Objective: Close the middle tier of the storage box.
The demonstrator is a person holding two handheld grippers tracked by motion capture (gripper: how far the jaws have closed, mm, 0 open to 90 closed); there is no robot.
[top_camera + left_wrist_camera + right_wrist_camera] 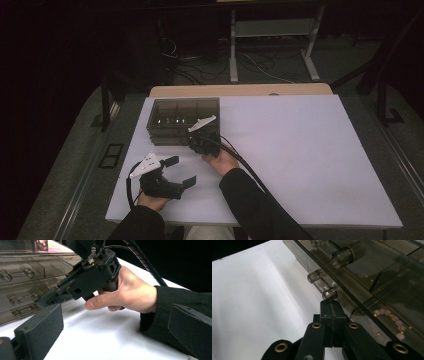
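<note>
Right hand-held gripper (331,305), jaws closed, meets smoky drawer box (372,277) handle (322,285).

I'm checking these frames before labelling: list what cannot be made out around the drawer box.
- Smoky drawer box, high view: contents too small and dark.
- Pink bead bracelet, right gripper view: partly hidden by a drawer edge.
- Right gripper, same view: whether its shut tips touch the drawer handle is unclear.

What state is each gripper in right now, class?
Left gripper: open, holding nothing.
Right gripper: fingers shut, tips at a clear drawer handle of the smoky transparent plastic drawer box; a grip on it cannot be told.
</note>
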